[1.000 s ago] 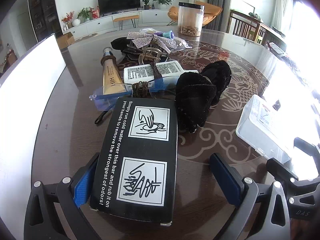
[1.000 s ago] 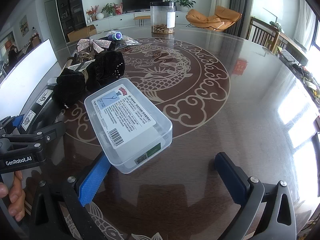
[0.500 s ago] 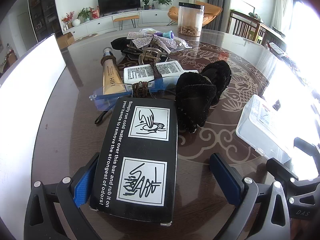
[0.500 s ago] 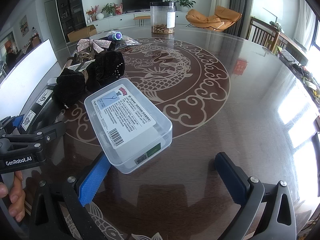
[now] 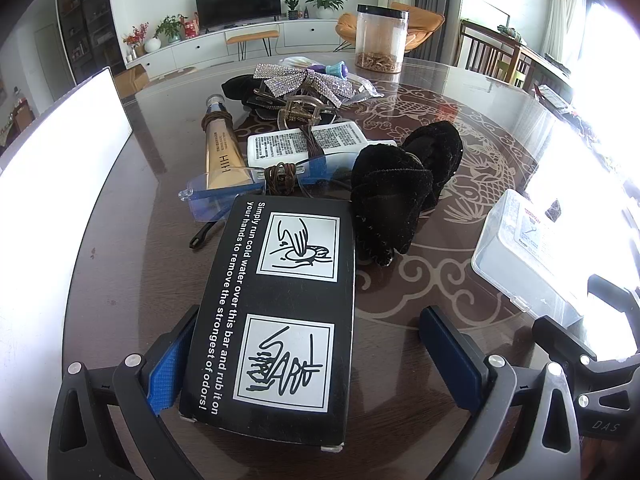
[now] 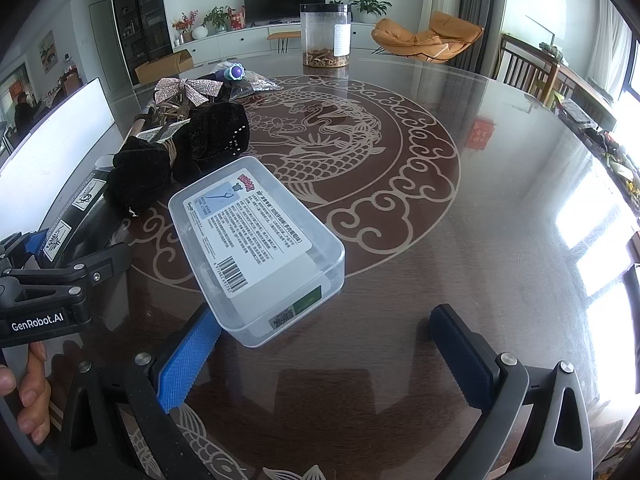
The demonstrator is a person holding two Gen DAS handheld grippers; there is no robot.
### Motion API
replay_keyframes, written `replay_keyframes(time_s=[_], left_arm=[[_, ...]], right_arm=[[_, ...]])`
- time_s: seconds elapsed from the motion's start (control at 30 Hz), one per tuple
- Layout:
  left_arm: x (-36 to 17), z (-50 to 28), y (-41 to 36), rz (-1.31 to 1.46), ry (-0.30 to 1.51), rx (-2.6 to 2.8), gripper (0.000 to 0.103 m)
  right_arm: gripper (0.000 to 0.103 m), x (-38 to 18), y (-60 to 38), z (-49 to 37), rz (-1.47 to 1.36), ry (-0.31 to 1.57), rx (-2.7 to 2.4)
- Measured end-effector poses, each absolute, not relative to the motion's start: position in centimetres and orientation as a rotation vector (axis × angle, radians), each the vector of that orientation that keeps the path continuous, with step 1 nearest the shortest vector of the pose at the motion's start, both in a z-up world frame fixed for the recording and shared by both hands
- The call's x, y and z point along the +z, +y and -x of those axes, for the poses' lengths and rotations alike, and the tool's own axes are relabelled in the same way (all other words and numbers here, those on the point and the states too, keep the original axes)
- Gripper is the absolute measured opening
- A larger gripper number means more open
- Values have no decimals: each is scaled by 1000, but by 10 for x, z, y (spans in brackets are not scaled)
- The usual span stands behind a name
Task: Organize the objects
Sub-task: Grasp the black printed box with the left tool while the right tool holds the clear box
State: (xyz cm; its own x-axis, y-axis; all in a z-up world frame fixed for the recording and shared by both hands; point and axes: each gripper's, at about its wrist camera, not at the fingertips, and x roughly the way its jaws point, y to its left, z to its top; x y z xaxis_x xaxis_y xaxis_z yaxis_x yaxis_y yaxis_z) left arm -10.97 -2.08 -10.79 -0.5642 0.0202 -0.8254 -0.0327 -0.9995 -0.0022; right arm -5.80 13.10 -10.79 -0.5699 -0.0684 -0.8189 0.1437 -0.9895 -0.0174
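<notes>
Both grippers sit low over the table (image 6: 460, 240) with jaws spread wide and nothing clamped. On the left, the left gripper (image 5: 316, 354) straddles the near end of a black box (image 5: 280, 304) printed with white instructions. Its left pad is right against the box's long side, maybe touching, while the right pad stands well clear. The box lies flat, its far end butting against a pair of blue-tinted glasses (image 5: 240, 194) and a black velvet bow (image 5: 400, 196). It looks like stiff, light card, so I judge that a squeeze across the narrow width near this end should hold it, though hard pressure could dent the walls.

Farther off lie a beige tube (image 5: 222, 152), a white printed pack (image 5: 308, 144), a clear hair claw (image 5: 300, 110) and a glittery bow (image 5: 304, 80), with a tall jar (image 5: 382, 38) at the far edge.

To the right, the right gripper (image 6: 324, 354) waits at the near corner of a clear plastic box (image 6: 256, 248), labelled lid up. Its left pad is just beside that corner, and the right pad is over bare table. The box seems rigid, smooth and likely slippery. It also lies askew to the jaws, so gripping squarely across its short sides would be safer than pinching a corner.
</notes>
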Motion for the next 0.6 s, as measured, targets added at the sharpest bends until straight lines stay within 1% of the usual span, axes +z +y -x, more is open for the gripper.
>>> replay_keyframes(time_s=[0.6], left_arm=[[-108, 109, -21, 1451, 20, 2753, 103]], right_arm=[[103, -108, 132, 59, -1391, 122, -2680]])
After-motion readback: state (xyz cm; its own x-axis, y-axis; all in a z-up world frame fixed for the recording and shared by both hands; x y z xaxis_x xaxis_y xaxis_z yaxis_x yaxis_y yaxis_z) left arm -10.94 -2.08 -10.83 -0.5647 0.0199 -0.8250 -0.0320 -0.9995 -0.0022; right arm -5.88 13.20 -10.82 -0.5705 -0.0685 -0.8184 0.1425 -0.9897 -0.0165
